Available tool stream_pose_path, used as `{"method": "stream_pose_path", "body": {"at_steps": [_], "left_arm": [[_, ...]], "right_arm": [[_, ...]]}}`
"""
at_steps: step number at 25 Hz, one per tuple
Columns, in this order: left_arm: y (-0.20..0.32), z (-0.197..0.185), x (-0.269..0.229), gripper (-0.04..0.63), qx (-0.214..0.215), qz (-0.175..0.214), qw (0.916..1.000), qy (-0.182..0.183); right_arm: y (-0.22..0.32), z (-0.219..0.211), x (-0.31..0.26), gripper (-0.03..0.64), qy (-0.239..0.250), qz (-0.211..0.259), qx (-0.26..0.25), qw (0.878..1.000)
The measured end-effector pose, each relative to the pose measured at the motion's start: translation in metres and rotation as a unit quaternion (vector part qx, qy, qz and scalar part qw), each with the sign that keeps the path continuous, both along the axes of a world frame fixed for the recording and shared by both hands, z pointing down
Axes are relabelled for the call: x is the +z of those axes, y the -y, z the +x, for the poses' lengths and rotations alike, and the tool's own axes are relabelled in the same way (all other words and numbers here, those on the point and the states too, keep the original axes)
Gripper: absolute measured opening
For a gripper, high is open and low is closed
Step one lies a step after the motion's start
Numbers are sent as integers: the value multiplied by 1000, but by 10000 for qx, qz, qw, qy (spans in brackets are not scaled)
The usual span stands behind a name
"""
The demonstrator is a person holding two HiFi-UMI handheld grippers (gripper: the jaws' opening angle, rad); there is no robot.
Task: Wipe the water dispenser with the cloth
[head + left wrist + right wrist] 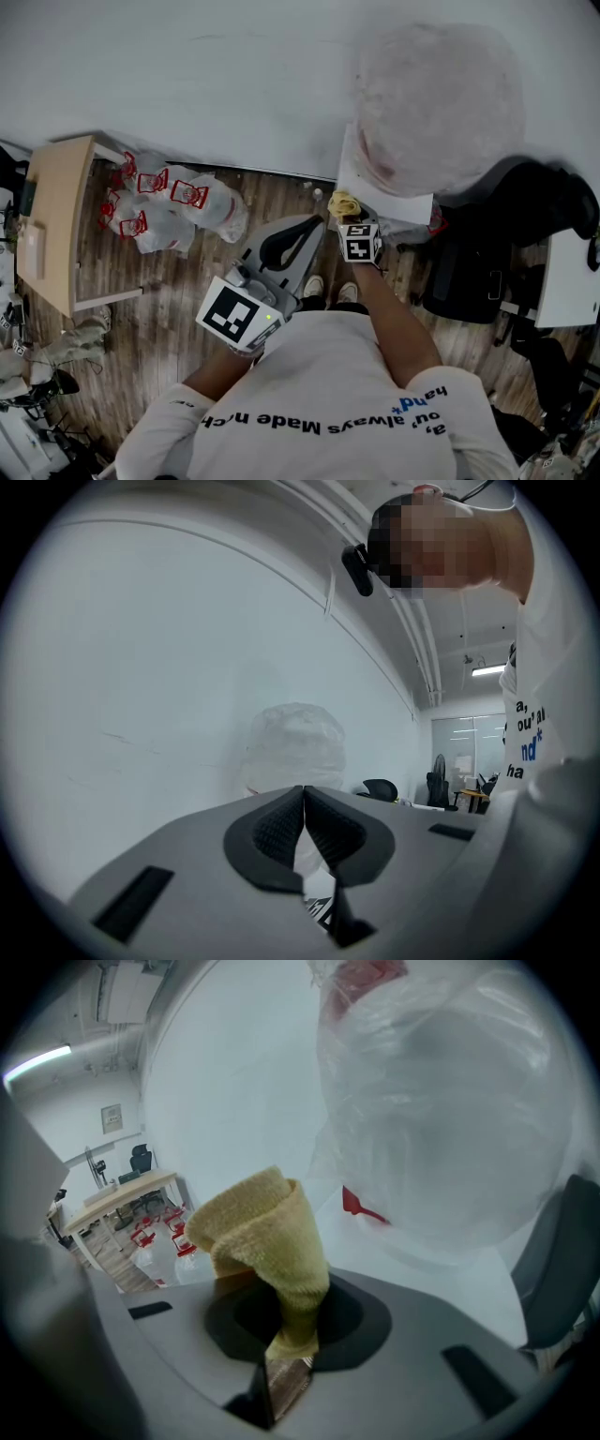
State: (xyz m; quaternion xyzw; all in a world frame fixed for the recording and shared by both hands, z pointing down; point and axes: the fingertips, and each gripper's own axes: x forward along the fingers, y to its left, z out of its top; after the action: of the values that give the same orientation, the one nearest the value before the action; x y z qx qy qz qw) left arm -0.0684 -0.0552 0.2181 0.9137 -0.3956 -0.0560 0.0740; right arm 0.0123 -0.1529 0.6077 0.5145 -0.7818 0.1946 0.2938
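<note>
1. The right gripper is clamping a folded yellow terry cloth. Its jaws are closing on the cloth's lower end, and the loose fold is standing up past the tips.
2. The left gripper is holding nothing, its ribbed jaws pressing tip to tip. It is hovering short of the dispenser, off its front-left side.
3. The task's thing, a white box-bodied water dispenser with a large bottle on top wrapped in translucent plastic film, is standing with its back to the white wall, straight ahead of the person.
4. The cloth is sitting at the dispenser's front upper edge, just below the wrapped bottle. I cannot tell whether it is touching the white surface or hanging just off it.
5. Progress, as a judgement: the cloth is in hand and brought up to the dispenser, so the pick-up is done. No surface is showing a wiped trace, so I am logging the whole wipe of top, front and sides as left to do.
6. Room for moving:
   - To the dispenser's right, a black office chair is crowding close, leaving a tight path along that side.
   - To its left, bare wooden floor is opening out.
   - The clear plastic jugs with red handles and the pale wooden table are lying well apart from it.
   - The wall is blocking the back.
   - The loose film may be catching the cloth on upward strokes.
</note>
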Motion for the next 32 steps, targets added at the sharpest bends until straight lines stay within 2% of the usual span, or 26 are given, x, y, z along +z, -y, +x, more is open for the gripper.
{"method": "stream_pose_path", "body": {"at_steps": [6,12,22,32], "left_arm": [[1,-1,1,20,0,-2,10000,-10],[1,1,2,20,60,-12,10000,-9],[9,3,2,20,82,-26,10000,11],[13,8,3,20,74,-46,10000,-3]], "right_arm": [[9,6,-13,63,342,180,39,9992],[25,24,-40,63,287,610,250,9974],[41,70,-20,61,-48,550,659,9963],[45,70,-8,61,-190,366,388,9984]]}}
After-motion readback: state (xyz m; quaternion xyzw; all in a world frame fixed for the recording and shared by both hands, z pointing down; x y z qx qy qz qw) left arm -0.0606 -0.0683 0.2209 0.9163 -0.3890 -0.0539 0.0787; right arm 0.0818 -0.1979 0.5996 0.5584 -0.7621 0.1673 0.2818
